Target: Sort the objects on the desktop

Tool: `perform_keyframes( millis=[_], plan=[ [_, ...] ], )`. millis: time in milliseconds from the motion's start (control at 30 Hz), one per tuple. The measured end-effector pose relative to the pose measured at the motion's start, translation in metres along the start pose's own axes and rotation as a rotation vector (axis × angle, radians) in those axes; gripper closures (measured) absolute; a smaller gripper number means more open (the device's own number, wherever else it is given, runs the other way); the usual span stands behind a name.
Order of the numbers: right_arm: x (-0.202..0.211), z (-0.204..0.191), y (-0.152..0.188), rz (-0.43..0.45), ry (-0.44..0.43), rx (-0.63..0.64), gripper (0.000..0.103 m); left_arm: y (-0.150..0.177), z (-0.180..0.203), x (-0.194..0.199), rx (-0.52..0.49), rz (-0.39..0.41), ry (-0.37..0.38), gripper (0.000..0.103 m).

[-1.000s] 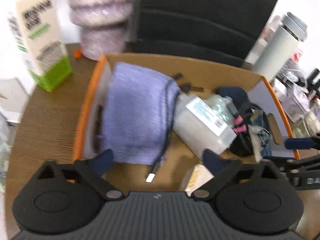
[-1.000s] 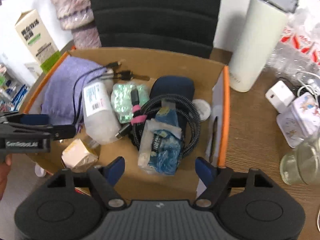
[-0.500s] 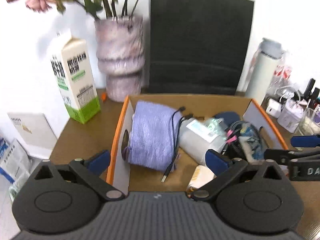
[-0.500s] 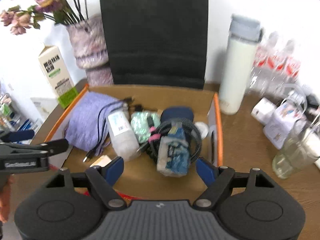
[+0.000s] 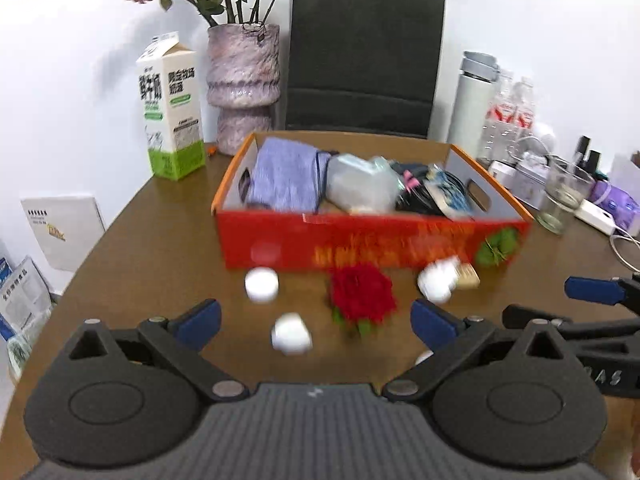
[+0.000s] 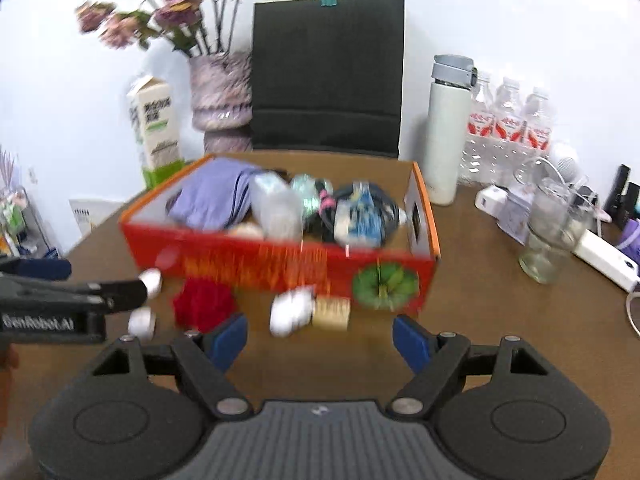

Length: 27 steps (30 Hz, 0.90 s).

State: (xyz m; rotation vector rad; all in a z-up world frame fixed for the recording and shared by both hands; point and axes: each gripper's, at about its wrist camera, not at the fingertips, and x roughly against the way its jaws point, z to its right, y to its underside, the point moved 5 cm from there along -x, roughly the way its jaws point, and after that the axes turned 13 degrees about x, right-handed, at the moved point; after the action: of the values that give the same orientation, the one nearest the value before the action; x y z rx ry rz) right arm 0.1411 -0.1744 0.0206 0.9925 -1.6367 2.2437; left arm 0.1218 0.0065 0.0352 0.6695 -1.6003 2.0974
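**Near the red box, both tools held wide over loose items**

On the brown worktop point(image 5: 152, 240) stands a red cardboard box point(image 5: 372, 240) with orange rims, filled with a lilac cloth point(image 5: 284, 174), a clear plastic bottle point(image 5: 360, 188), coiled black cable point(image 5: 416, 204) and a blue packet point(image 5: 448, 196). Just in front of its near wall lie a red knitted flower point(image 5: 362, 296), a white cap point(image 5: 261, 285), a second small white piece point(image 5: 291, 334), and to the right a white lump point(image 5: 438, 283) touching a tan block point(image 5: 466, 276); motion blur hides finer detail. The left hand-held gripper point(image 5: 314, 320) hovers above these with its jaws spread wide, holding nothing. The right hand-held gripper point(image 6: 320, 336) is likewise wide apart and empty, nearer the box's right end. Beyond the box stand a milk carton point(image 5: 172, 108), a mauve vase point(image 5: 242, 84) of dried flowers, a black paper bag point(image 5: 362, 60) and a white flask point(image 5: 472, 104). A drinking glass point(image 5: 564, 196) sits right of the box.
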Motion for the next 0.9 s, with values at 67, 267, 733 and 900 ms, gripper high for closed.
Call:
perform_keyframes(
  millis=[67, 267, 733, 900],
  plan=[
    [0.014, -0.01, 0.019, 0.014, 0.014, 0.021, 0.023, 0.019, -0.003, 0.017, 0.009, 0.011, 0.004, 0.0],
    [0.05, -0.034, 0.069, 0.043, 0.02, 0.054, 0.021, 0.068, -0.005, 0.06, -0.039, 0.041, 0.005, 0.0],
    [0.141, -0.04, 0.122, 0.06, 0.02, 0.003, 0.02, 0.131, -0.028, 0.159, -0.068, 0.159, -0.014, 0.0],
    [0.189, -0.041, 0.137, 0.101, -0.008, -0.008, 0.02, 0.149, -0.052, 0.205, 0.021, 0.166, 0.027, 0.0]
  ],
)
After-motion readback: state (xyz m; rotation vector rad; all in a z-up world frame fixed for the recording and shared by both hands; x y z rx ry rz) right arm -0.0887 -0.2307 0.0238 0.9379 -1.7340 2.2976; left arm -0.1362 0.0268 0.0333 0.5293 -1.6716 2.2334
